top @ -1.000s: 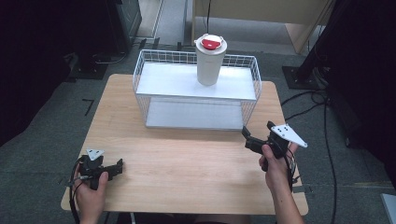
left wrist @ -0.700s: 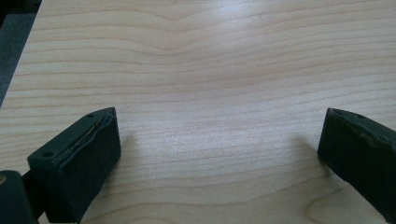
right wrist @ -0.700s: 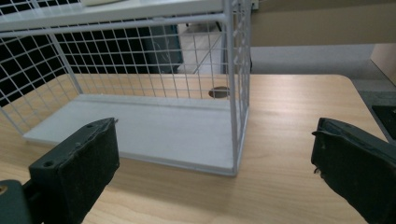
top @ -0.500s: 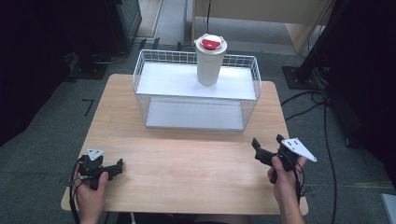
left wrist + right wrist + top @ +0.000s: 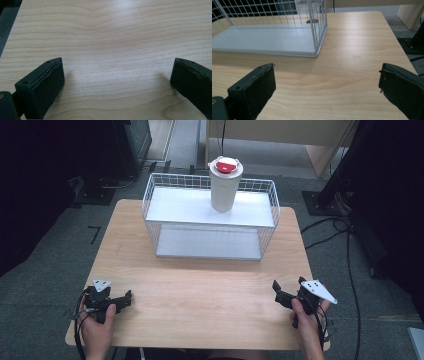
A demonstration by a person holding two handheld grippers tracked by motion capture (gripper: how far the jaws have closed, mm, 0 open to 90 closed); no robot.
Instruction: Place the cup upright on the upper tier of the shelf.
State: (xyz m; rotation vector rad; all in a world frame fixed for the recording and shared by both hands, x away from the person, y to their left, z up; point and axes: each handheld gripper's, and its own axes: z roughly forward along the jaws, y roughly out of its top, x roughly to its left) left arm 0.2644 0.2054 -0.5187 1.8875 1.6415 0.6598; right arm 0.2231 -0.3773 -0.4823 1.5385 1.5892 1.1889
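Observation:
A white tumbler with a red lid [image 5: 225, 187] stands upright on the top shelf of a white wire rack [image 5: 210, 207] at the far side of the wooden table [image 5: 200, 290]. My left gripper [image 5: 126, 299] rests near the table's front left corner, open, with bare wood between its jaws [image 5: 117, 75]. My right gripper [image 5: 278, 294] sits near the front right edge, also open, holding nothing [image 5: 327, 80]. In the right gripper view, the rack's lower shelf [image 5: 262, 40] and its front right corner post [image 5: 312, 27] lie ahead to the left.
Dark equipment and cables [image 5: 345, 235] surround the table on the grey floor. A light wooden cabinet [image 5: 280, 135] stands behind the rack. Bare tabletop stretches between the two grippers and the rack's front.
My right gripper has drawn back toward the near edge and slightly to the right, staying open. The left gripper has not moved.

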